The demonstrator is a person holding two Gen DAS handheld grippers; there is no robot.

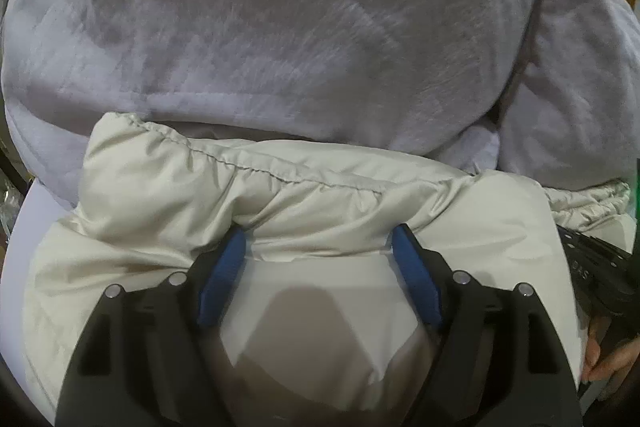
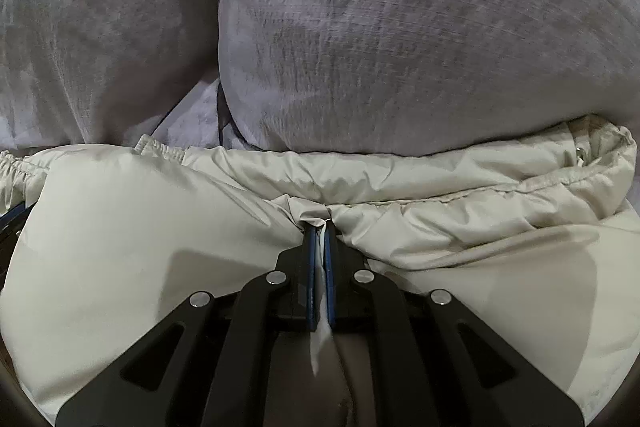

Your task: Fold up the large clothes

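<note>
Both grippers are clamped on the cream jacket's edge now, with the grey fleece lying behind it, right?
Not both. The right gripper is shut on the cream jacket, as the right wrist view shows. In the left wrist view the left gripper stands open, jacket fabric between its blue pads. The grey fleece does lie behind.

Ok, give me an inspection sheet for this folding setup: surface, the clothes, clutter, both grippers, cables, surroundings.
Surface: white tabletop, only a sliver showing at the left edge.
Job's things: cream puffy quilted jacket in front, elastic-gathered hem; fuzzy lavender-grey fleece garment behind, touching it.
Clutter: nothing seen.
Grippers: left gripper open, blue pads straddling a jacket ridge without pinching; right gripper shut on a pinch of jacket fabric. A hand holds the right gripper's black body at the left view's right edge.
Cables: nothing seen.
Surroundings: almost fully hidden by fabric; cannot tell.
</note>
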